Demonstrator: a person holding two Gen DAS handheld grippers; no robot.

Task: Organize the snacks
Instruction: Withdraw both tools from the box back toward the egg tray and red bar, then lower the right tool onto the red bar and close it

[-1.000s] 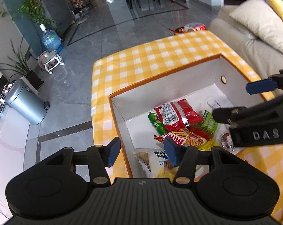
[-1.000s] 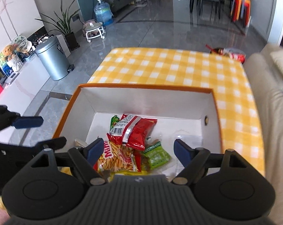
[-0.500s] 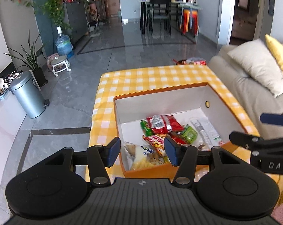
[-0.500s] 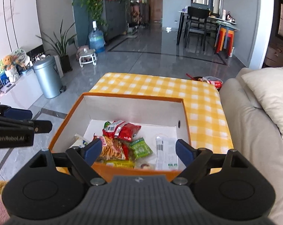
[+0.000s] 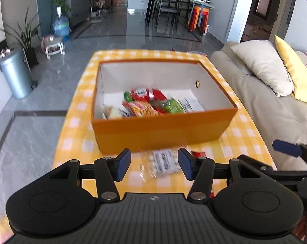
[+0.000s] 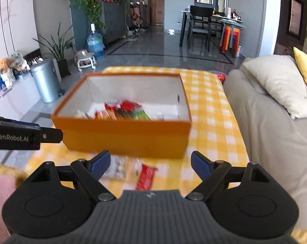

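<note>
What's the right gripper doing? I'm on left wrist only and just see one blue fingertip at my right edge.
Observer: The right gripper is open, with nothing held between its pads.
Operator: Anything ahead of it?
Observer: A red packet lies flat on the checked cloth, on the near side of the orange box, in line with the gap between the fingers.
Operator: I only get a red corner of that. Is it touching the clear bag?
Observer: The clear bag lies to the packet's left, partly behind the right gripper's left finger. They look apart, but motion blur leaves that unsure.
</note>
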